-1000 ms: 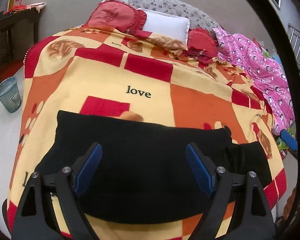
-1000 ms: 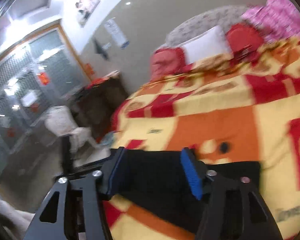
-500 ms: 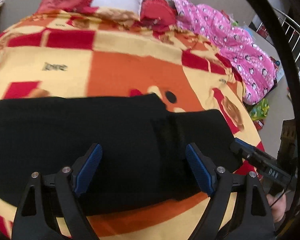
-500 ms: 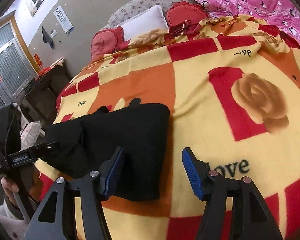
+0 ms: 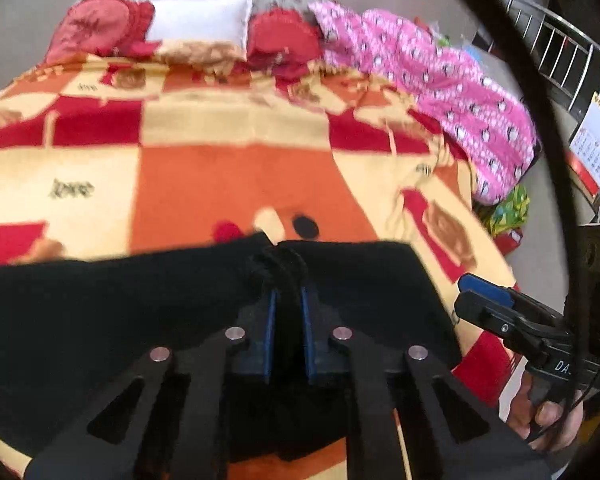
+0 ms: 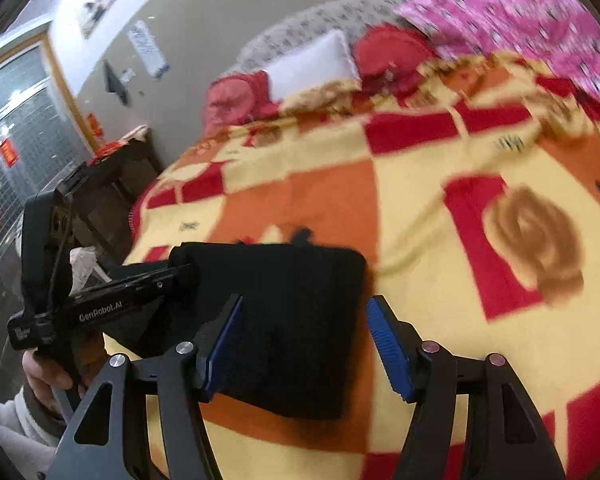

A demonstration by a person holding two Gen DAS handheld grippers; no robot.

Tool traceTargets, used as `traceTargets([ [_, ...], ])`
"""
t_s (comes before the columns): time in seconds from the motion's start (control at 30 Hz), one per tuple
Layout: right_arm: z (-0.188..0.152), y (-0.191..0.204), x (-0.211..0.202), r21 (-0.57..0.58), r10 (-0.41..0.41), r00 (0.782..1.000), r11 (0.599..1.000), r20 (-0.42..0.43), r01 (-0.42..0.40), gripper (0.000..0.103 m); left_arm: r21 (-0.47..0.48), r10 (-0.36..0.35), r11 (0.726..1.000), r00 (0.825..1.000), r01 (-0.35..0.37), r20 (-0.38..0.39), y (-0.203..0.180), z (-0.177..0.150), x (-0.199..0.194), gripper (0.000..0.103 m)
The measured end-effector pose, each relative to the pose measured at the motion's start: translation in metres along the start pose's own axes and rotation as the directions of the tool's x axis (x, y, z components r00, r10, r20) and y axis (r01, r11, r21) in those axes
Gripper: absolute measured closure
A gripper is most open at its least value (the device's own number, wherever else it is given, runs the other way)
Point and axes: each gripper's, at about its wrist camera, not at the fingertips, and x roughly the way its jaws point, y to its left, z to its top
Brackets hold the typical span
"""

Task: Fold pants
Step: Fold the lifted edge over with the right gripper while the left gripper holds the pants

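Left gripper (image 5: pixel 286 316) pinched on the black pants (image 5: pixel 120 312), right gripper (image 6: pixel 304 344) agape just beside their folded end.

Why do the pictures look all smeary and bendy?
Left wrist view: the blanket is blurred and the railing bows from the fisheye lens. Right wrist view: the blanket's pattern and the pink quilt smear, while the black pants show little detail.
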Motion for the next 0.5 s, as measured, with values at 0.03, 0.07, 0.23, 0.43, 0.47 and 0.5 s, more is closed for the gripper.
traceTargets([
  [0.03, 0.003, 0.006, 0.000, -0.017, 0.011, 1.000, 1.000, 0.005, -0.011, 0.039, 0.001, 0.013, 1.000, 1.000, -0.013, 0.019, 0.005, 0.001, -0.006, 0.094],
  [0.07, 0.005, 0.013, 0.002, -0.037, 0.027, 1.000, 0.999, 0.009, -0.026, 0.039, 0.003, 0.039, 0.999, 0.999, -0.039, 0.030, 0.010, 0.001, -0.008, 0.094],
  [0.23, 0.001, 0.043, 0.045, -0.147, 0.018, 0.997, 0.989, -0.071, -0.029, 0.043, -0.022, 0.127, 0.992, 0.991, -0.128, -0.050, 0.031, -0.020, 0.023, 0.090],
  [0.43, -0.008, 0.043, 0.058, -0.181, -0.049, 0.992, 0.983, -0.115, 0.028, 0.042, -0.039, 0.148, 0.988, 0.988, -0.149, -0.038, 0.038, -0.028, 0.001, 0.071],
  [0.47, -0.007, 0.043, 0.053, -0.178, -0.051, 0.993, 0.983, -0.108, 0.031, 0.042, -0.044, 0.154, 0.987, 0.987, -0.155, -0.036, 0.039, -0.027, -0.001, 0.071],
  [0.5, -0.007, 0.044, 0.049, -0.180, -0.054, 0.993, 0.983, -0.105, 0.035, 0.042, -0.046, 0.160, 0.986, 0.987, -0.162, -0.028, 0.041, -0.027, -0.006, 0.071],
])
